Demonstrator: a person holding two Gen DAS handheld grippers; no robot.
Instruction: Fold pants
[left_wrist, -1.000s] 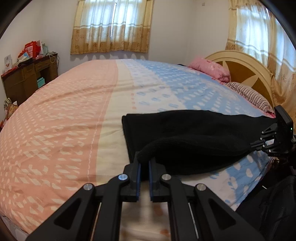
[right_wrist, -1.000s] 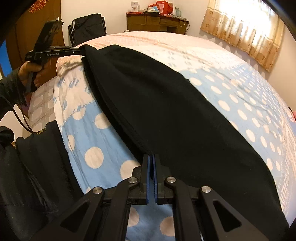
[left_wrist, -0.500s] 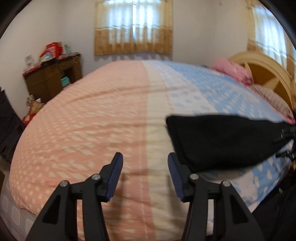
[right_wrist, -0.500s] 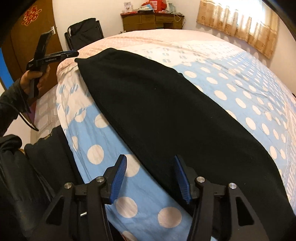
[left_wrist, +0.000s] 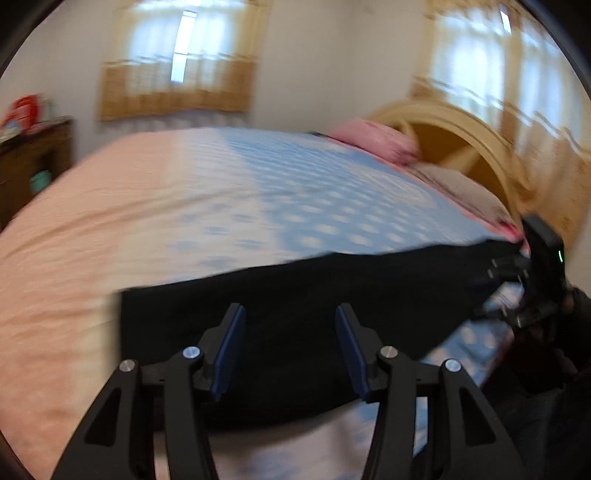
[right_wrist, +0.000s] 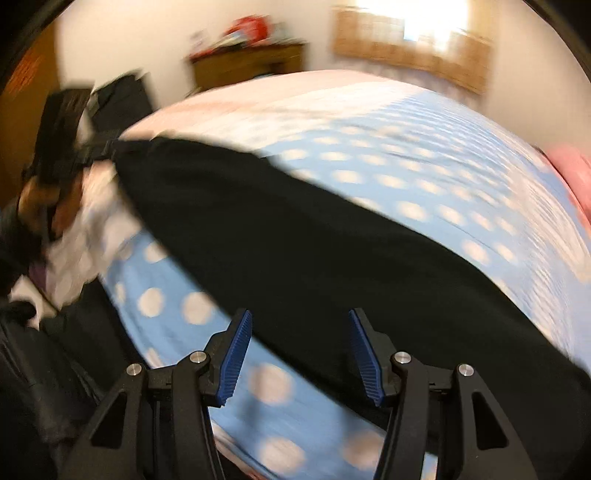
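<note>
The black pants (left_wrist: 295, 295) lie flat as a long folded strip along the near edge of the bed; they also show in the right wrist view (right_wrist: 314, 240). My left gripper (left_wrist: 290, 350) is open and empty, just above one end of the pants. My right gripper (right_wrist: 299, 354) is open and empty over the near edge of the pants at the other end. Each gripper shows in the other's view: the right one (left_wrist: 535, 277) at the far right, the left one (right_wrist: 66, 129) at the far left. Both views are motion-blurred.
The bed has a pink, cream and blue dotted cover (left_wrist: 221, 206). A pink pillow (left_wrist: 373, 140) and a wooden headboard (left_wrist: 461, 147) are at the head. A wooden dresser (right_wrist: 247, 62) stands by the wall. Dark bags (right_wrist: 44, 350) lie beside the bed.
Both grippers let go of the pants and opened one second to half a second ago. Since then the left gripper has swung back over the pants, and both views have shifted quickly.
</note>
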